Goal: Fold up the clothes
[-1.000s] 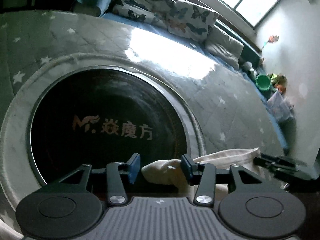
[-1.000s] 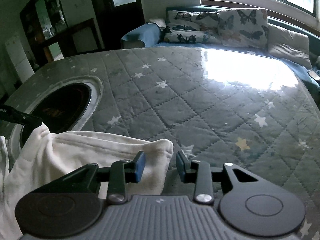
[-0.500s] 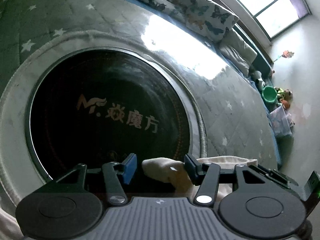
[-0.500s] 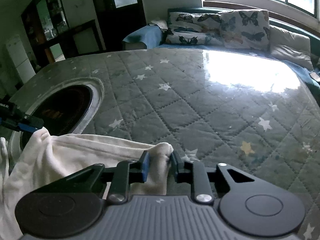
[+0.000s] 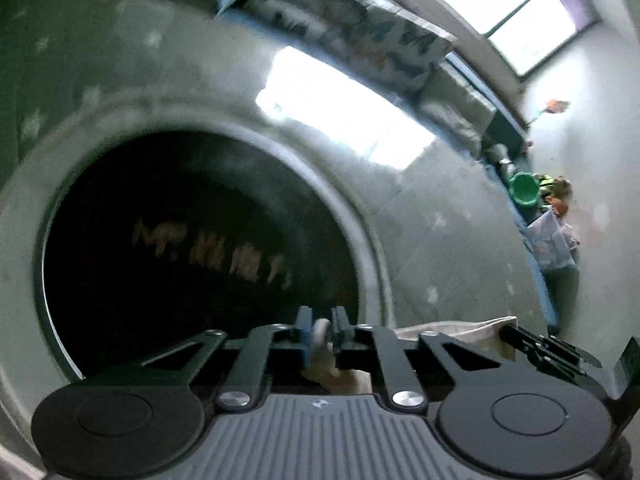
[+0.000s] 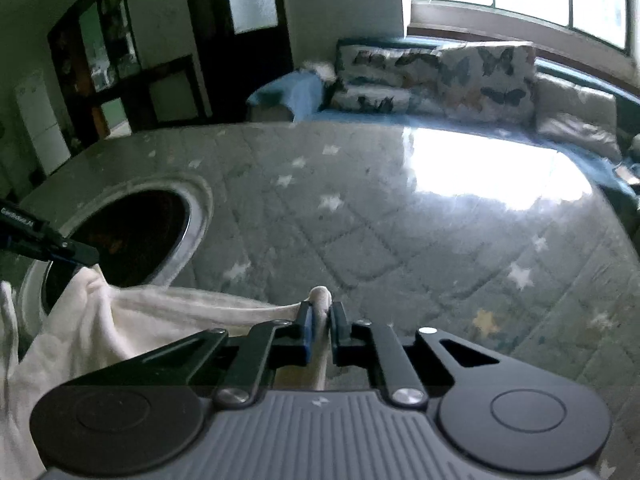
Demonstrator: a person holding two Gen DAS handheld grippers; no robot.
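A cream-white garment (image 6: 120,328) hangs stretched between both grippers above a quilted grey table cover with stars (image 6: 360,216). My right gripper (image 6: 320,320) is shut on one corner of the garment; a nub of cloth pokes out past the pads. My left gripper (image 5: 322,330) is shut on the other corner, over a black round inset (image 5: 180,248). In the right wrist view the left gripper (image 6: 76,256) shows at the far left, holding the cloth's raised corner. In the left wrist view the garment (image 5: 452,330) and the right gripper (image 5: 552,354) show at the lower right.
The black round inset (image 6: 132,236) with a pale rim sits in the table's left part. A sofa with butterfly cushions (image 6: 436,76) runs behind the table under a window. A green bowl (image 5: 524,188) and toys lie at the far right. Dark cabinets (image 6: 120,60) stand at the back left.
Both grippers have closed on the garment's corners: the right first, then the left. The cloth is lifted off the table and pulled taut between them. Both views are blurred by motion.
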